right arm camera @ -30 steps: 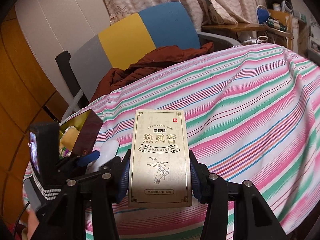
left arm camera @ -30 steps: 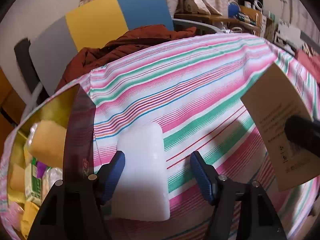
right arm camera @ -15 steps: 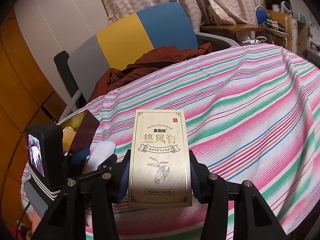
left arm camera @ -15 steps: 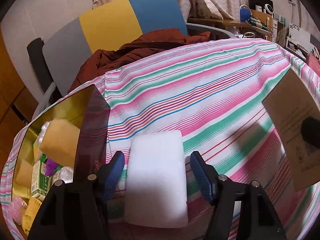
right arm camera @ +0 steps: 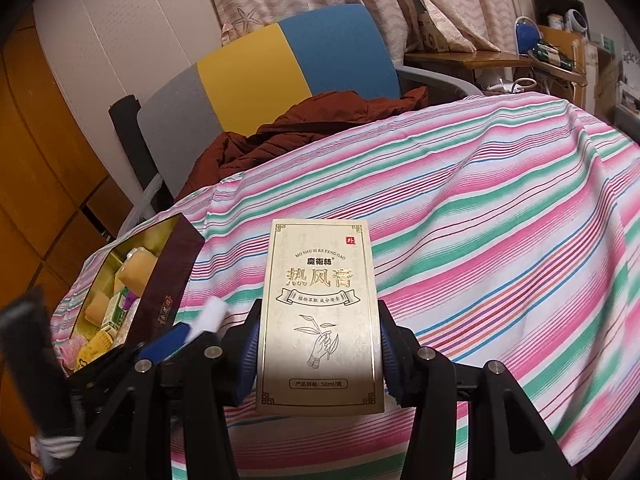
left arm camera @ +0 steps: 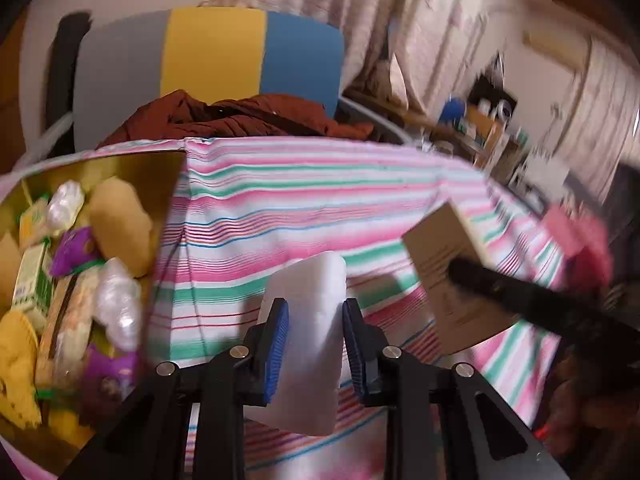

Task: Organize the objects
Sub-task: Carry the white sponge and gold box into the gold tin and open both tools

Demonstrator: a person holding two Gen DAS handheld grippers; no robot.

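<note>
Motion blur smears the left hand-held gripper point(left arm camera: 314, 344), jaws closing, pinching white block point(left arm camera: 308, 332), lower end hidden

2 grippers: left gripper point(left arm camera: 314, 344) w/ 1 white block point(left arm camera: 308, 344) betw. its jaws, right gripper point(right arm camera: 318, 344) w/ 1 gold box point(right arm camera: 320, 312) betw. its jaws. 1 open tin point(left arm camera: 132, 168) left of the left jaws: approx. 2 purple packs, 2 clear wraps inside. 1 chair point(right arm camera: 256, 76), 1 brown coat point(right arm camera: 304, 124) past the jaws.
</note>
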